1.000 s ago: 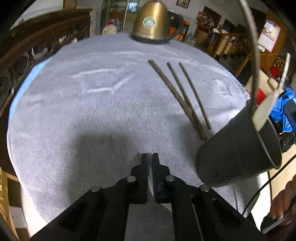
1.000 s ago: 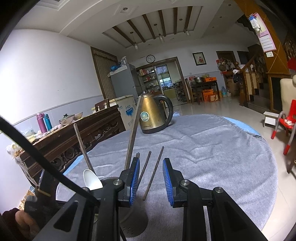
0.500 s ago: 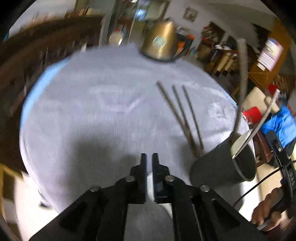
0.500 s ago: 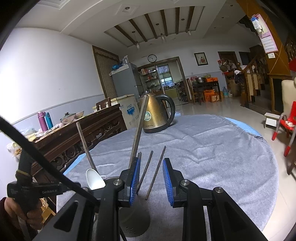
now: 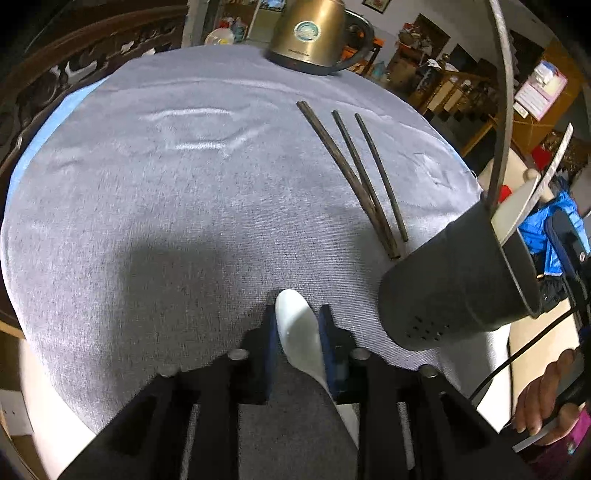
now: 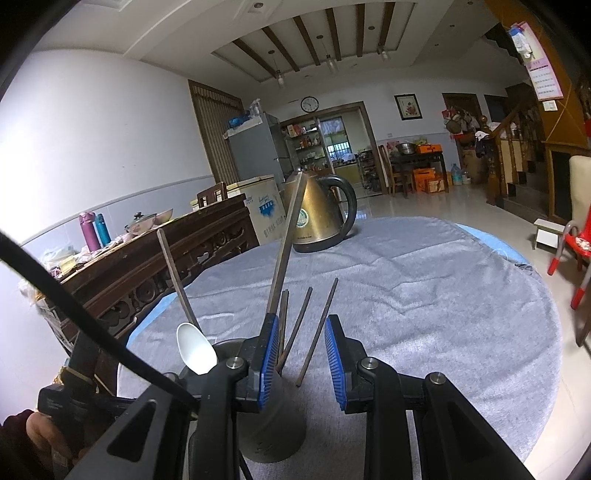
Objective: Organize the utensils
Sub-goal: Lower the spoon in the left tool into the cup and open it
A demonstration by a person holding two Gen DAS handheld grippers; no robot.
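My left gripper [image 5: 297, 321] is shut on a white spoon [image 5: 299, 332], whose bowl pokes out past the fingertips, low over the grey cloth. A dark perforated utensil cup [image 5: 458, 284] stands to its right, with a white spoon [image 5: 517, 210] and a long chopstick [image 5: 504, 103] in it. Three dark chopsticks [image 5: 354, 170] lie on the cloth beyond. My right gripper [image 6: 299, 349] is open and empty above the cup [image 6: 273, 417]; the spoon [image 6: 195, 352] and the chopstick [image 6: 286, 243] stick up from the cup, and the loose chopsticks [image 6: 317, 328] lie ahead.
A brass kettle [image 5: 314, 29] stands at the far side of the round table; it shows in the right wrist view [image 6: 314, 214] too. A carved wooden sideboard [image 6: 147, 266] runs along the left. The table's edge [image 5: 491, 354] is close by the cup.
The left gripper's jaws have spread from nearly shut to the width of the white spoon, whose bowl now shows between them. The left camera swung and settled. The right gripper barely moved.
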